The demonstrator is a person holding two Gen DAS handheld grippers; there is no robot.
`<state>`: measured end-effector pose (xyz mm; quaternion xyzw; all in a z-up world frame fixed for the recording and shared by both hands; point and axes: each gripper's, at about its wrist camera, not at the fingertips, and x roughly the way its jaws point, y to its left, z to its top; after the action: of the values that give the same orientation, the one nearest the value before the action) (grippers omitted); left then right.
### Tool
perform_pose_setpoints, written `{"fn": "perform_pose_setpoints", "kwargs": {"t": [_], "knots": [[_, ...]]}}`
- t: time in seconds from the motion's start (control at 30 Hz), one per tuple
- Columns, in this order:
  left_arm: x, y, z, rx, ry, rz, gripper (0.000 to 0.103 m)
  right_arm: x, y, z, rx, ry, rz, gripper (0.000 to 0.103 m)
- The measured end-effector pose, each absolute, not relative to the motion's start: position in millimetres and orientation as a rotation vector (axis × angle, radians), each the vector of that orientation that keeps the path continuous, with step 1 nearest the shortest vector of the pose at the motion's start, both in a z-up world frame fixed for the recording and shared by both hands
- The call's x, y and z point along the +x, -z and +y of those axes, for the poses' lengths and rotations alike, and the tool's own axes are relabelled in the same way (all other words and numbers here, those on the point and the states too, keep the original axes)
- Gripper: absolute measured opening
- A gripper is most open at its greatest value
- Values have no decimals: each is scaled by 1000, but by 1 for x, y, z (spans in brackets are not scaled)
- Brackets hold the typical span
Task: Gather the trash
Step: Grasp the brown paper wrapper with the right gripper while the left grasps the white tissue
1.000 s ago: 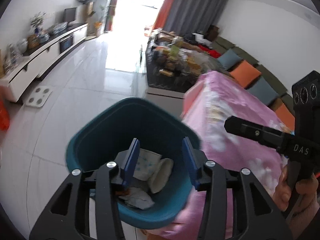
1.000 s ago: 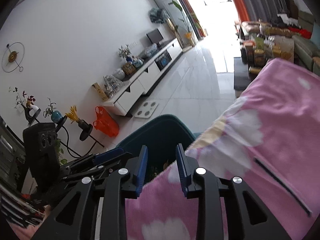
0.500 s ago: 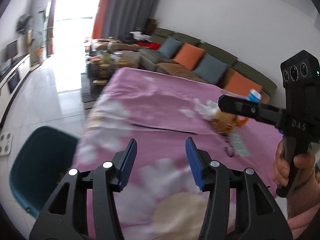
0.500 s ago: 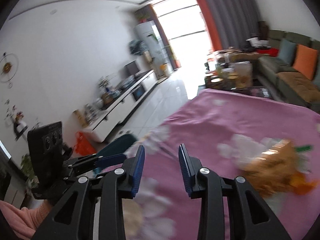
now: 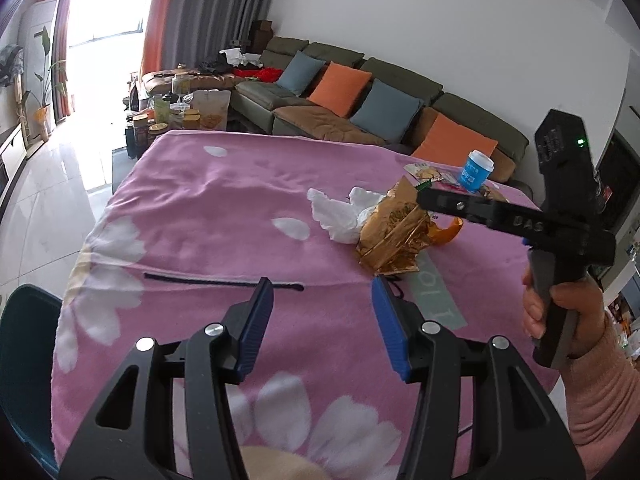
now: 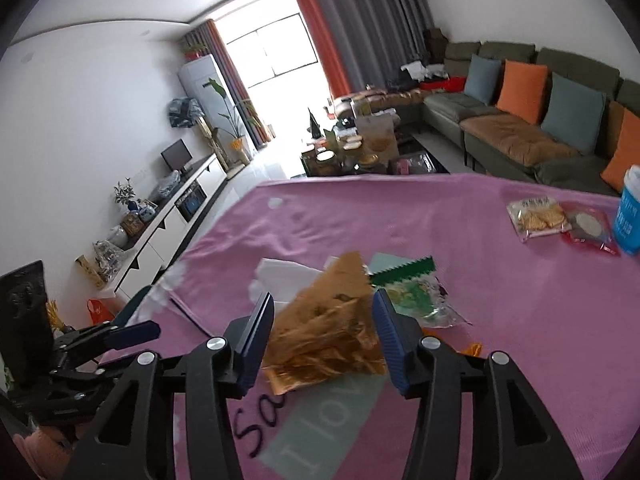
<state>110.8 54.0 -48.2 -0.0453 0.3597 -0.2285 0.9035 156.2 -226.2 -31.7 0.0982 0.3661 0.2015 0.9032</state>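
Wrapper [image 6: 328,332] btwn opening right hand-held gripper [image 6: 322,334], apparently untouched

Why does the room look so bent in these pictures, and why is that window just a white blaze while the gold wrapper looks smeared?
Both wrist views use fisheye lenses, so walls and the sofa curve and the corners go black. The window is overexposed in the right wrist view, and again in the left. The gold wrapper is blurred in the right wrist view but sharper in the left.
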Motion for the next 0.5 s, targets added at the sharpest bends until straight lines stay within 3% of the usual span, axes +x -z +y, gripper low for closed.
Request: {"fn": "perform_pose_setpoints", "kwargs": {"t": [0.2,0.27,0.3,0.5], "knots": [[125,51,47,-93,467,769,52,168,49,-225,218,-423,798,50],[129,52,47,-94,465,779,52,167,51,-225,220,-427,799,41],[132,54,47,-95,465,783,52,166,51,-226,226,-434,801,32],[144,56,42,-94,474,802,52,153,44,-237,243,-459,770,27]]}}
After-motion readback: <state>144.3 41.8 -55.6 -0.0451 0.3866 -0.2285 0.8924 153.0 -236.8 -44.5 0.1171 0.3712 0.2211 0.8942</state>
